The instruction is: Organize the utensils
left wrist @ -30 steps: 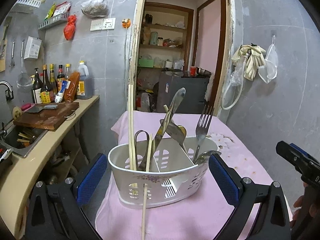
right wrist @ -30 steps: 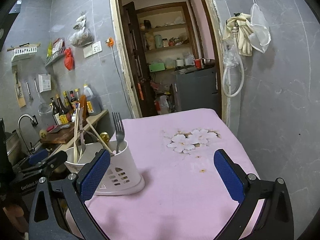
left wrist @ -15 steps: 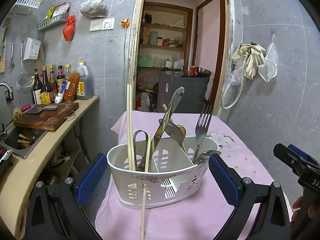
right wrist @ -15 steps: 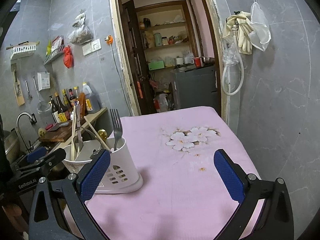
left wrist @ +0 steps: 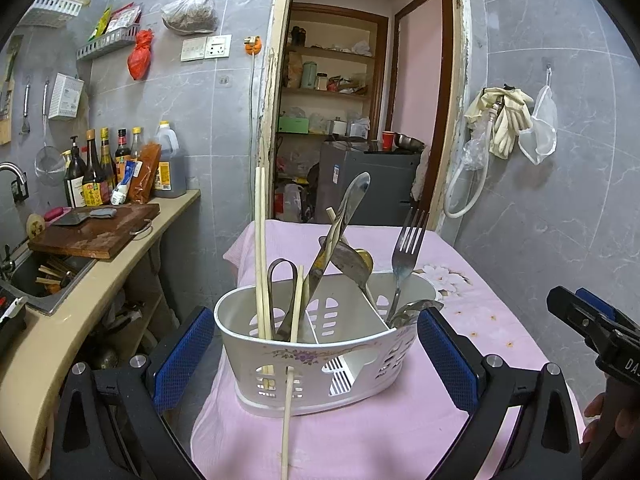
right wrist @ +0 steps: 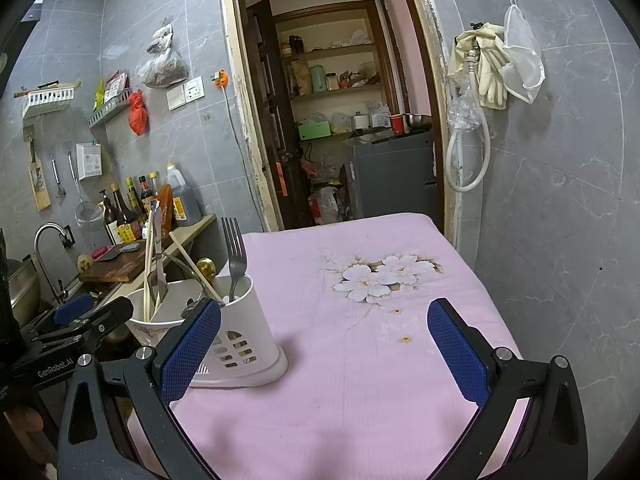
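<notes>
L gripper (left wrist: 316,356) jaws wide round white slotted plastic caddy (left wrist: 320,364); R gripper (right wrist: 324,344) wide, empty; steel fork (left wrist: 406,248) upright.

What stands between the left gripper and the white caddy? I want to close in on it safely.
One thing: a loose chopstick slants from the caddy front down toward the left gripper, crossing the gap between its open fingers. Otherwise only bare pink tablecloth lies between them. The right gripper is off to the side.

The caddy (left wrist: 320,344) stands on the surface (left wrist: 460,300) near its left edge; chopsticks (left wrist: 261,248) in its left compartment, fork (left wrist: 406,256) in its right; a counter (left wrist: 120,256) lies further left
</notes>
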The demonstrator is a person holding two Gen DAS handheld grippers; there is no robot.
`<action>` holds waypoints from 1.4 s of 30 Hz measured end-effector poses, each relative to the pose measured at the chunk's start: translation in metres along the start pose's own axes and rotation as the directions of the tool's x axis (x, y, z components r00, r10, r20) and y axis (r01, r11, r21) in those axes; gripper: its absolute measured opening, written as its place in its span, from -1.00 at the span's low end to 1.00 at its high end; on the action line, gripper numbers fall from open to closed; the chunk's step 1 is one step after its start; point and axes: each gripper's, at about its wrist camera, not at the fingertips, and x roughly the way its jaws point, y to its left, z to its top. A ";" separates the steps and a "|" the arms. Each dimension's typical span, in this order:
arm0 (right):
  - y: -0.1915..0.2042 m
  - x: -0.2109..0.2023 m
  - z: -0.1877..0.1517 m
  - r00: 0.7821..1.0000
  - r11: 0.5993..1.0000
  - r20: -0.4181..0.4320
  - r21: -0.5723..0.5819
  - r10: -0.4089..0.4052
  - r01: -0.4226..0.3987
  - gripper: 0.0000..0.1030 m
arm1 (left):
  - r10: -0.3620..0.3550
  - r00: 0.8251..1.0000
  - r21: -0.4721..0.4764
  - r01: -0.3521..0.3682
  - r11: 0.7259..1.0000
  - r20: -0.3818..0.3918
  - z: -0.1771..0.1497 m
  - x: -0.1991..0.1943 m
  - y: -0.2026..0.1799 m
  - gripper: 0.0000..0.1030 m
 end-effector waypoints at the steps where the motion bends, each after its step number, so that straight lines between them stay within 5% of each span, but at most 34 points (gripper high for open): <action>1: 0.000 0.000 0.000 1.000 1.000 0.000 0.001 0.001 -0.001 0.97 | -0.001 1.000 0.001 0.001 1.000 0.000 0.000 0.000 0.000 0.98; 42: 0.003 0.000 -0.001 1.000 1.000 0.003 0.001 0.002 -0.002 0.97 | 0.000 1.000 0.000 0.000 1.000 -0.005 0.000 0.000 0.002 0.98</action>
